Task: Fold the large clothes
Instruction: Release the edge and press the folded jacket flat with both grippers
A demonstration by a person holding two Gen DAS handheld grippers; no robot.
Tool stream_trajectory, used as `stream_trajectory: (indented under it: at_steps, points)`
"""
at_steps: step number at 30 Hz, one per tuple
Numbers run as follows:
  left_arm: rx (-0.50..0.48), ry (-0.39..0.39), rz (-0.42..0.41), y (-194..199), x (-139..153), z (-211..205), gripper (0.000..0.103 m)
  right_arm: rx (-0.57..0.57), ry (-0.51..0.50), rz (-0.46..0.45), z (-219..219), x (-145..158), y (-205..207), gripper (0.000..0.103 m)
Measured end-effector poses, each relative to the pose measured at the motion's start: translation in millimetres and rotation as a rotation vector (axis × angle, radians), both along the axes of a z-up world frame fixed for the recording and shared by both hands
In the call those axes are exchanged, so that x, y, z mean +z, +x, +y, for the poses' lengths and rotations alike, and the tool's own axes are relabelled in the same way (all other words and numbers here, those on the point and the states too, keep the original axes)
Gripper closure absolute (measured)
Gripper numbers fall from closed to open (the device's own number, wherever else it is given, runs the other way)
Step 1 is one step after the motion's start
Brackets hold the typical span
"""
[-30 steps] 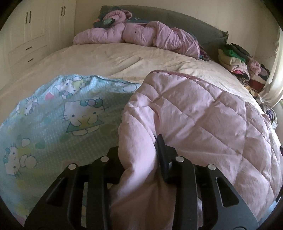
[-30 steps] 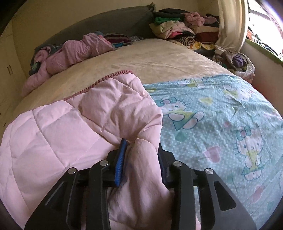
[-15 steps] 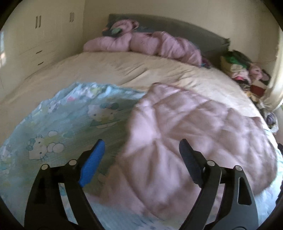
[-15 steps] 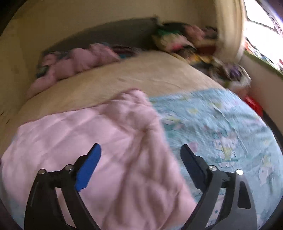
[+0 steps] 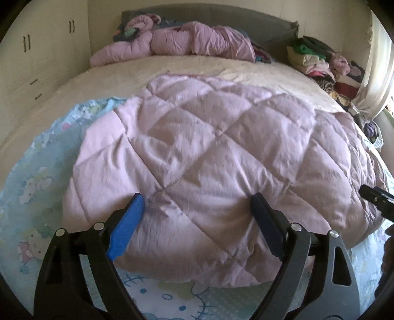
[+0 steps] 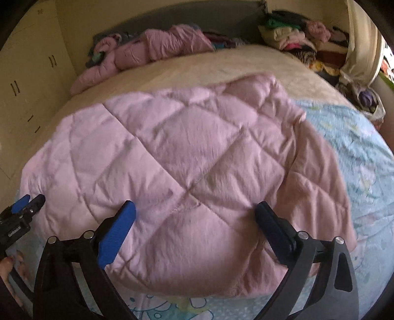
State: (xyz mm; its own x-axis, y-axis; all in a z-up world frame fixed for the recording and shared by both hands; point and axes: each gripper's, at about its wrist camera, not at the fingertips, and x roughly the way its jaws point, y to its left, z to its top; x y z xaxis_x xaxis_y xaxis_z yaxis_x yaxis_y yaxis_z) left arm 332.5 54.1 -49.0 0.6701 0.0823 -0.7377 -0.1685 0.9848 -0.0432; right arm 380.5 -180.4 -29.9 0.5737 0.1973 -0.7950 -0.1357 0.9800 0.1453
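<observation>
A pink quilted comforter (image 5: 209, 157) lies folded over on the bed, its pink side up and its light-blue Hello Kitty side (image 5: 37, 187) showing around it. It also fills the right wrist view (image 6: 187, 172). My left gripper (image 5: 197, 224) is open and empty, above the comforter's near edge. My right gripper (image 6: 194, 231) is open and empty, also above the near edge. The right gripper's tip shows at the right edge of the left wrist view (image 5: 376, 199). The left gripper shows at the left edge of the right wrist view (image 6: 22, 211).
A cream bed sheet (image 5: 172, 66) covers the bed behind. A bunched pink quilt (image 5: 182, 41) lies by the grey headboard (image 5: 221, 14). A stack of folded clothes (image 5: 317, 61) sits at the far right corner. Wardrobe doors (image 5: 37, 49) stand on the left, a curtain (image 5: 376, 64) on the right.
Both grippers were shut on the pink comforter's edge a second ago. They have opened, let it go and drawn back. The comforter now lies flat, folded over the Hello Kitty side.
</observation>
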Motion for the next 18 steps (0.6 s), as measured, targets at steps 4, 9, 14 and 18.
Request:
stream_trajectory:
  at_steps: [4,9,14,18]
  points:
    - [-0.002,0.000,0.007,6,-17,1,0.019,0.002,-0.002,0.033,3,-23,8,0.004]
    - [-0.011,-0.031,-0.003,10,-27,7,0.019,-0.003,0.002,0.025,5,-33,10,0.004]
    - [-0.020,-0.063,-0.023,2,-17,12,0.020,-0.001,0.011,0.034,6,-34,10,0.004]
    - [-0.027,-0.088,-0.071,-15,8,16,0.018,0.009,0.048,0.045,-2,-15,7,0.004]
